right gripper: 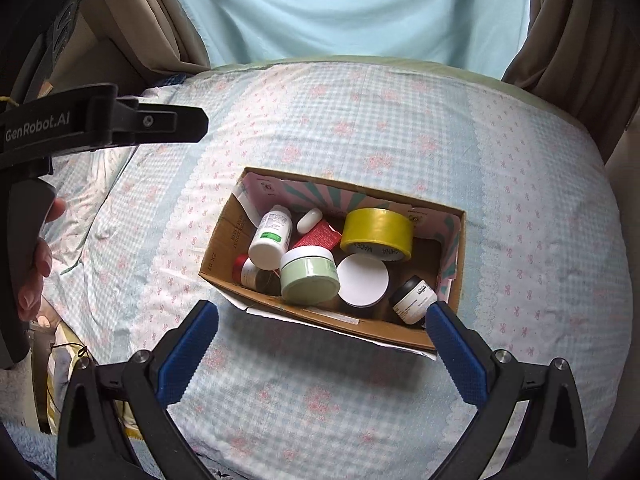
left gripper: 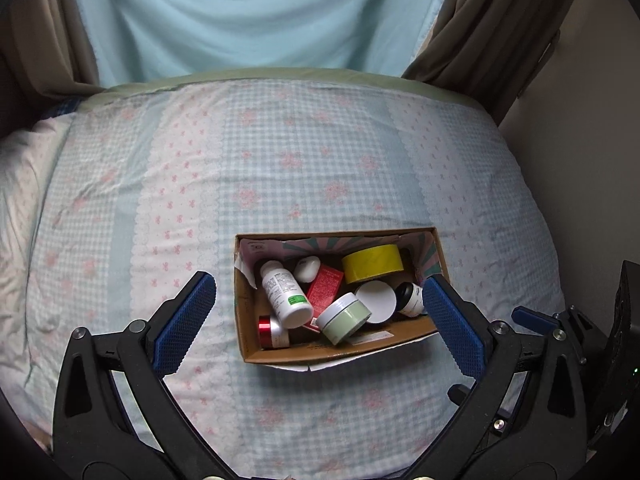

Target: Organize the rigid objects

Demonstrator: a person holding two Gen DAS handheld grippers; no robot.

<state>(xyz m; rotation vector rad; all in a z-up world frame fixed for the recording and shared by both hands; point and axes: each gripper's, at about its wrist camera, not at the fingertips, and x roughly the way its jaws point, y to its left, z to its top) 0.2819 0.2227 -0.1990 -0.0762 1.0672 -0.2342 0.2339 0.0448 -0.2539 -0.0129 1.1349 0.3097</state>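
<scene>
On a bed (left gripper: 280, 152) spread with a checked, flowered sheet, a cardboard box (left gripper: 320, 354) holds our jumble: a white bottle (left gripper: 285, 294), a yellow tape roll (left gripper: 373, 267), a green jar (left gripper: 345, 319) and a red carton (left gripper: 325, 290). Our left tool (left gripper: 320, 300) and right tool (right gripper: 322, 322) hover above the box, both spread wide, gripping nothing.

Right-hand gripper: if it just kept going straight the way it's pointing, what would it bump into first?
Probably the cardboard box, most likely its near wall or the pale green jar just behind. The right gripper hangs open above the bed, jaws spread about as wide as the box. Depth is hard to judge.
</scene>
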